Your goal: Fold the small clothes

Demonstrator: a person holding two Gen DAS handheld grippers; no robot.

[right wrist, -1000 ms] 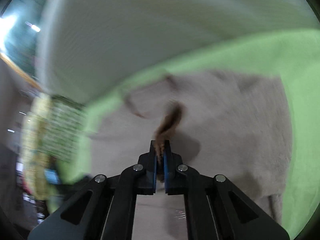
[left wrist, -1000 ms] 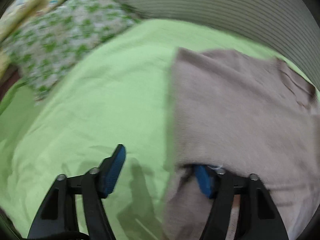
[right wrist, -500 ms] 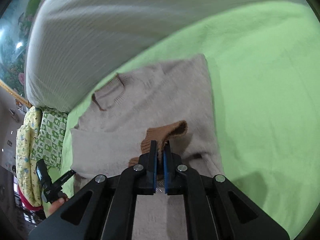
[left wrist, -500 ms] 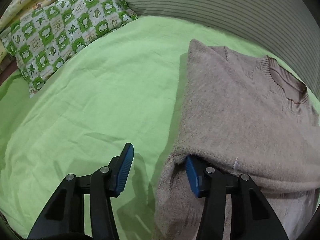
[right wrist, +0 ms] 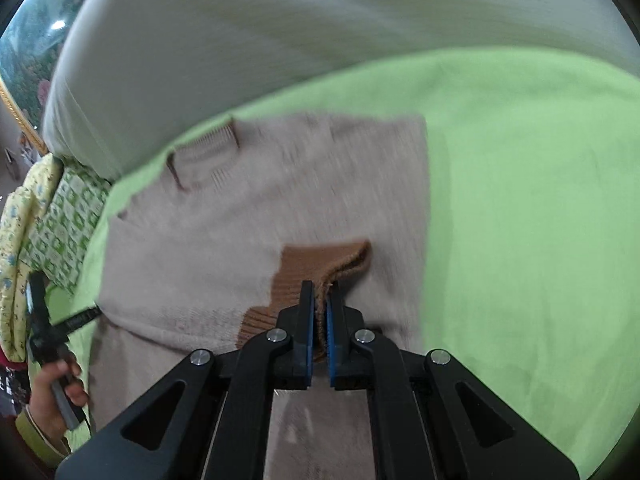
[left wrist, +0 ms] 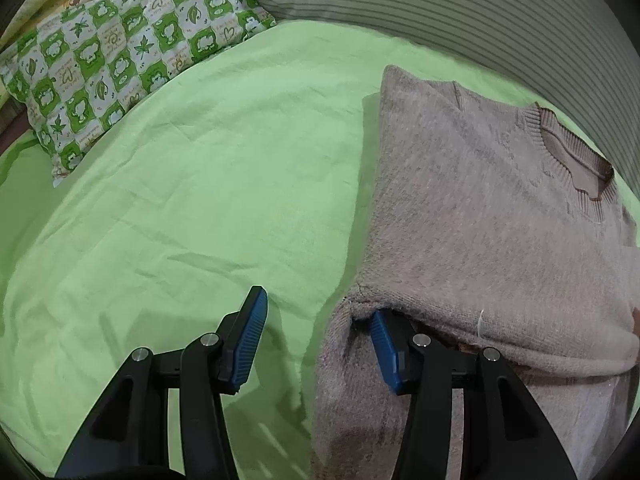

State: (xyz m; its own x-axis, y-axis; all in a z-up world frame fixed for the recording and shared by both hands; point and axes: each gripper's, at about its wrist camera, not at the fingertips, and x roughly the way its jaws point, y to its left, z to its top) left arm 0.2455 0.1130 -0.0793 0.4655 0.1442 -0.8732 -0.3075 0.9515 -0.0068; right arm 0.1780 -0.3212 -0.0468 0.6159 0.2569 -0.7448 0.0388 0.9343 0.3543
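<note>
- Setting: a beige knitted sweater [left wrist: 492, 216] lies on a bed covered by a light green sheet [left wrist: 200, 200], its ribbed neckline [left wrist: 576, 160] toward the far side, close to a striped cushion [left wrist: 440, 4]. A green-and-white checked pillow [left wrist: 120, 52] lies at the far left, well apart from the garment.
- Right gripper [right wrist: 319, 304]: its jaws are pressed together on a brown ribbed cuff [right wrist: 320, 268], the end of a sleeve drawn across the front of the sweater. Compared with one second ago, the cuff sits lower and flatter on the chest panel, so the sleeve fold appears close to being laid down.
- Left gripper [left wrist: 316, 336]: its jaws stand partly apart and grip nothing. The left pad [left wrist: 250, 344] hangs above bare sheet; the right pad [left wrist: 384, 352] is tucked under the folded edge of the sweater at the near left corner of the body. The gap is narrower than one second ago, and the pose is otherwise nearly the same.
- A hand [right wrist: 60, 392] holding the left gripper's handle appears at the left margin of the right wrist view.
- Reading for the task: one sleeve is being folded in over the body. Judged from the layout, releasing the cuff and then folding the body remain to be done.
- Limit: the right wrist view is motion-blurred; fine contact between cuff and chest panel cannot be told.
</note>
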